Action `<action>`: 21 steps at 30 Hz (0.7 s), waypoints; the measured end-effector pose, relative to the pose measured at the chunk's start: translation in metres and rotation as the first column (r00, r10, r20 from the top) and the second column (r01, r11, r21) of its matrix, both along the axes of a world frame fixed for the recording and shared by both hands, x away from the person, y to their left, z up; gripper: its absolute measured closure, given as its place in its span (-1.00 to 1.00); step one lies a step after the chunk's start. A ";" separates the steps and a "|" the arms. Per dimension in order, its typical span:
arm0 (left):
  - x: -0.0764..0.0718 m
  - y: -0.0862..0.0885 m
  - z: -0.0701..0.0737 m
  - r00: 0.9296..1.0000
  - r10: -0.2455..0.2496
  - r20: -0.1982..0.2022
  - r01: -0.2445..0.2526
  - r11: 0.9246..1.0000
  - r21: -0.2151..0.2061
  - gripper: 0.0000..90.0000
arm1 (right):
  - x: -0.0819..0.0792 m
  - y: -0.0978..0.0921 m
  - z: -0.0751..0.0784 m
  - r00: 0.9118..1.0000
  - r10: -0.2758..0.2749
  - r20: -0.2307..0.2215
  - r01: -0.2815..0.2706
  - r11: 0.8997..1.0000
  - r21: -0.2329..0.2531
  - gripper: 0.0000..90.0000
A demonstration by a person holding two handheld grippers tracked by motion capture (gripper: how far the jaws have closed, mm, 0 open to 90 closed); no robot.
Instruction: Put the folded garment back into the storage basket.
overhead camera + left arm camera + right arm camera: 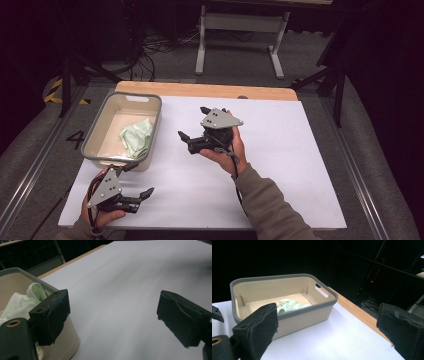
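The cloth (137, 138), pale green and crumpled, lies inside the beige bin (95, 131) at the tabletop's (280, 150) left side. My left gripper (134, 181) hovers just beside the bin's near corner, fingers spread wide with nothing between them. My right gripper (193, 122) hangs mid-tabletop, aimed at the bin, its fingers also apart. I judge the reach comes next: in over the rim and down onto the cloth.

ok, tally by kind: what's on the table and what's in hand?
Bins: 1, beige with a grey rim
Cloths: 1, pale green, in the bin
Hand-held grippers: 2, left and right, both open and holding nothing
Total: 4
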State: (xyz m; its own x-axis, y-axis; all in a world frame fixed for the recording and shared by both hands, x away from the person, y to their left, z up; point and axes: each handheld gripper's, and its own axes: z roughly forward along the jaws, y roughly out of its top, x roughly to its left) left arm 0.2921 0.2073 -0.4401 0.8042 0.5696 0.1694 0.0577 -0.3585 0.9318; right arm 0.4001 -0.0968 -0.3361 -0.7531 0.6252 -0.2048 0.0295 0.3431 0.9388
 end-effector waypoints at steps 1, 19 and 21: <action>0.000 0.000 0.000 1.000 0.001 -0.001 -0.001 1.000 0.000 -0.73 | -0.001 -0.001 0.000 1.000 -0.002 0.004 0.002 1.000 -0.005 -0.93; 0.000 -0.001 -0.001 1.000 0.004 -0.001 -0.004 1.000 0.006 -0.73 | -0.015 -0.015 -0.007 0.996 -0.005 0.092 0.013 0.997 -0.080 -0.91; 0.000 -0.001 -0.001 1.000 0.006 -0.001 -0.006 1.000 0.007 -0.73 | -0.016 -0.016 -0.009 0.996 -0.011 0.092 0.019 0.997 -0.079 -0.91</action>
